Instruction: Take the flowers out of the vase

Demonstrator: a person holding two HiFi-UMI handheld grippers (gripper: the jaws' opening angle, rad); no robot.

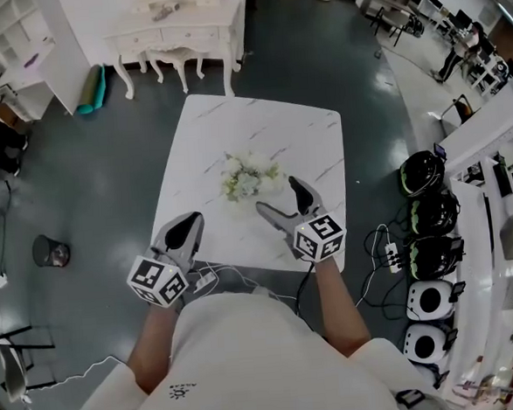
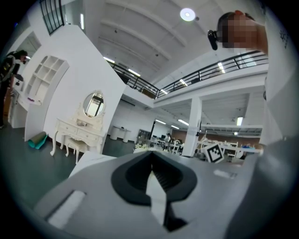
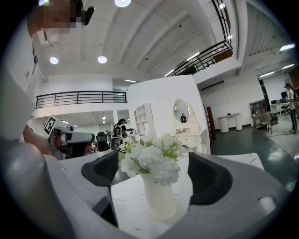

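While framing the vase (image 3: 159,200) between wide-spread right tongs (image 1: 279,195), with left tongs (image 1: 185,229) closed empty beside it, probably needed to pinch the flowers (image 3: 149,161) just above the vase.

White flowers (image 3: 152,158) with green leaves, still upright in their pale vase (image 3: 159,200). They stand just ahead of the right gripper (image 1: 278,195), framed between its spread jaws, untouched.

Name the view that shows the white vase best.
Right gripper view: the white vase stands whole and close. Head view shows only its white flowers from above; left gripper view shows no vase.
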